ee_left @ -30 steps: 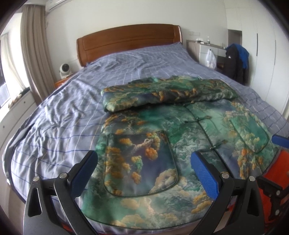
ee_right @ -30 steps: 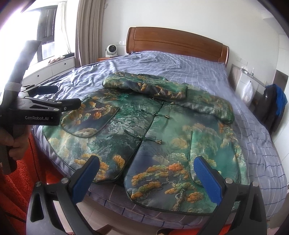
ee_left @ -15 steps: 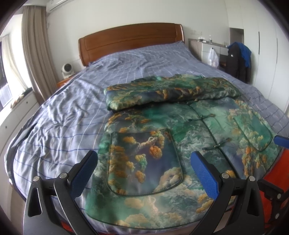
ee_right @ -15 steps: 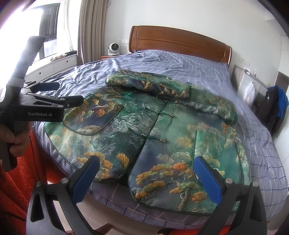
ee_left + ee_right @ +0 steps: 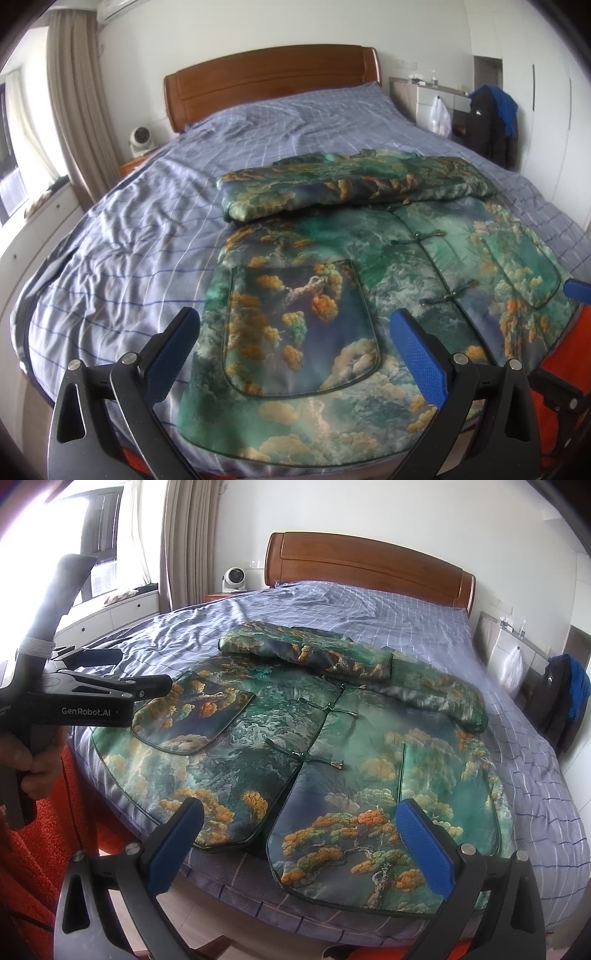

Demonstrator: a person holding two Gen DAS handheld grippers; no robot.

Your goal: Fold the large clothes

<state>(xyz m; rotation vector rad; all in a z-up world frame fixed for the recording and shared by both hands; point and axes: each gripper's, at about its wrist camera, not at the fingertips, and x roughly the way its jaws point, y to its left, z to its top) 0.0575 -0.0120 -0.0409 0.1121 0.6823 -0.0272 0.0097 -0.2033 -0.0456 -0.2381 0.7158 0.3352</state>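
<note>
A large green jacket (image 5: 388,280) with orange cloud and pine prints lies front up on the bed, its hem at the near edge. Both sleeves (image 5: 347,181) are folded across the chest. It also shows in the right wrist view (image 5: 314,746), with frog buttons down the middle. My left gripper (image 5: 295,354) is open and empty, above the jacket's left pocket near the hem. It also shows from the side in the right wrist view (image 5: 122,675). My right gripper (image 5: 299,845) is open and empty, above the hem on the right half.
The bed (image 5: 140,229) has a blue checked sheet and a wooden headboard (image 5: 273,81). A small white fan (image 5: 234,578) stands on the nightstand. A dark coat (image 5: 487,122) hangs at the right by a dresser. The person's orange garment (image 5: 33,849) is by the bed's near edge.
Both grippers have drifted slightly to the left and a little closer over the jacket's hem. Both stay open; the jacket has not moved.
</note>
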